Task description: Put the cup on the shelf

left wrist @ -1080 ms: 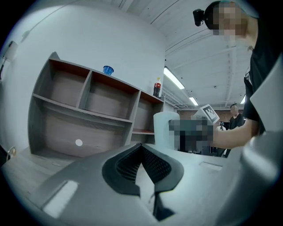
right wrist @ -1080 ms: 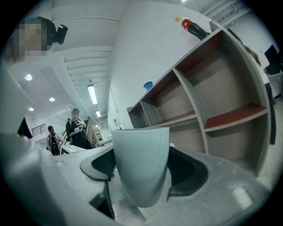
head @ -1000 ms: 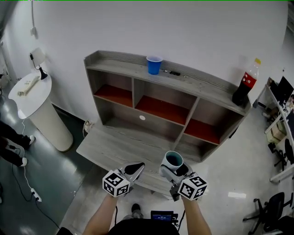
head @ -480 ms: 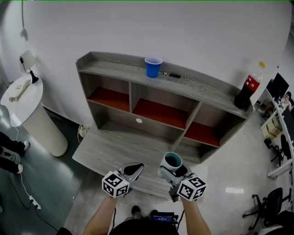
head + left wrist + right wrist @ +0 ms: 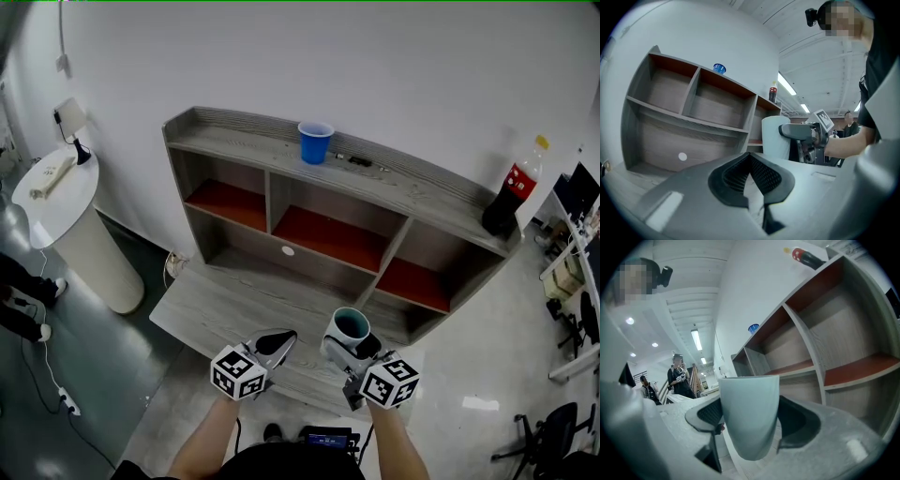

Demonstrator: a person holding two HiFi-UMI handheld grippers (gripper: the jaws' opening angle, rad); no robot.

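My right gripper [image 5: 347, 343] is shut on a pale grey-green cup [image 5: 351, 327], held upright over the front edge of the desk board. In the right gripper view the cup [image 5: 749, 416] fills the space between both pads. My left gripper [image 5: 274, 343] hovers just left of it, shut, with nothing between its jaws; in the left gripper view its pads [image 5: 752, 174] meet and the cup [image 5: 775, 137] shows to the right. The grey wooden shelf unit [image 5: 281, 192] with red-lined compartments stands ahead against the white wall.
A blue plastic cup [image 5: 315, 143] and a small dark object [image 5: 357, 160] sit on the shelf top. A cola bottle [image 5: 513, 197] stands at its right end. A white round stand [image 5: 70, 225] is at the left. Office chairs [image 5: 558, 441] are at the right.
The view has shifted slightly, with the shelf a little to the right in frame compared with half a second ago. Both grippers and the cup keep the same pose.
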